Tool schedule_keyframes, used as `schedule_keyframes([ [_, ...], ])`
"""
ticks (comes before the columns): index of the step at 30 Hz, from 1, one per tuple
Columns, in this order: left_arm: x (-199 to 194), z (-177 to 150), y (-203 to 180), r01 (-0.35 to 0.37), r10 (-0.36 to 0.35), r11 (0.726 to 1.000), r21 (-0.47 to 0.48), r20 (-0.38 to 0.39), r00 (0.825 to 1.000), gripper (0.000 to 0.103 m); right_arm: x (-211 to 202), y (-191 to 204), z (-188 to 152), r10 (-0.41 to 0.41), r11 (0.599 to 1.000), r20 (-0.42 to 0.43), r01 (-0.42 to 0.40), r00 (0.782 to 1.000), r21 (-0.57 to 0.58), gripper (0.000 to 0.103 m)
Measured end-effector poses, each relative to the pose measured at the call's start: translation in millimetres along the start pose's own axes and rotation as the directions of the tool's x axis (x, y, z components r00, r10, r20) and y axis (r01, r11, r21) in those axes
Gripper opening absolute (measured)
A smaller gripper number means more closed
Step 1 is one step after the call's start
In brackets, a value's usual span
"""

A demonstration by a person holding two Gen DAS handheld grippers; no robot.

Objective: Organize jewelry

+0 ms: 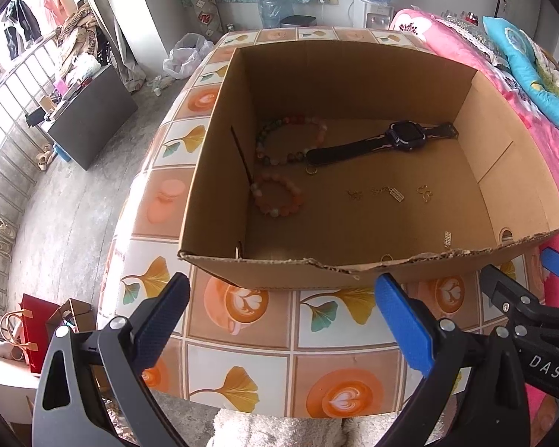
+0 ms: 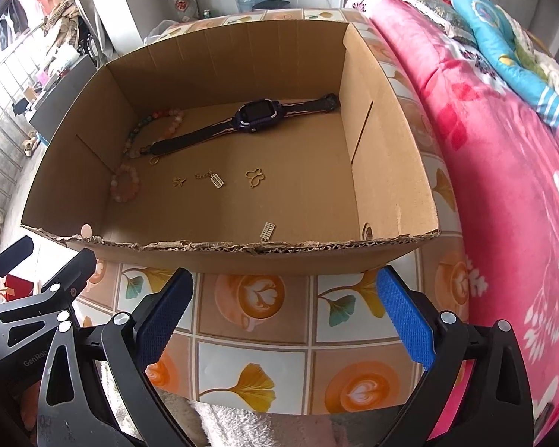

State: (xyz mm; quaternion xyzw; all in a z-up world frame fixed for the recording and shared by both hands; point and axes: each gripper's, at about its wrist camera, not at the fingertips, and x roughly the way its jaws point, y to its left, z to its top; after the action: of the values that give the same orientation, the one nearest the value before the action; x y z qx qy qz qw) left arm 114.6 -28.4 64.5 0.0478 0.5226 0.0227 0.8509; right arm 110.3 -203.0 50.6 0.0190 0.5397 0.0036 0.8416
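Observation:
An open cardboard box (image 1: 212, 171) (image 2: 387, 171) stands on the patterned table. Inside lie a black watch (image 1: 406, 137) (image 2: 257, 113), a multicoloured bead bracelet (image 1: 268, 138) (image 2: 132, 141), a pink bead bracelet (image 1: 277, 195) (image 2: 125, 184), a small gold ring (image 1: 310, 170) (image 2: 153, 161) and several small gold charms (image 1: 395, 193) (image 2: 255, 177). My left gripper (image 1: 283, 298) is open and empty, in front of the box's near wall. My right gripper (image 2: 285, 294) is open and empty, also in front of the near wall. The right gripper also shows at the right edge of the left wrist view (image 1: 518, 279).
The table (image 1: 316, 339) (image 2: 261, 342) has a tile-pattern cloth with cups and leaves. A bed with a pink floral blanket (image 2: 503, 186) (image 1: 555, 186) lies close along the right. Concrete floor, a dark cabinet (image 1: 89, 119) and a red bag (image 1: 37, 331) are to the left.

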Motion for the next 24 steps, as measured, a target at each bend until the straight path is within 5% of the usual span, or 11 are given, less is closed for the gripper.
schedule_keyframes([
  [24, 7.0, 4.8, -3.7, 0.009, -0.009, 1.000, 0.011, -0.054, 0.998, 0.097, 4.4, -3.1, 1.0, -0.020, 1.000, -0.022, 0.021, 1.000, 0.017, 0.095],
])
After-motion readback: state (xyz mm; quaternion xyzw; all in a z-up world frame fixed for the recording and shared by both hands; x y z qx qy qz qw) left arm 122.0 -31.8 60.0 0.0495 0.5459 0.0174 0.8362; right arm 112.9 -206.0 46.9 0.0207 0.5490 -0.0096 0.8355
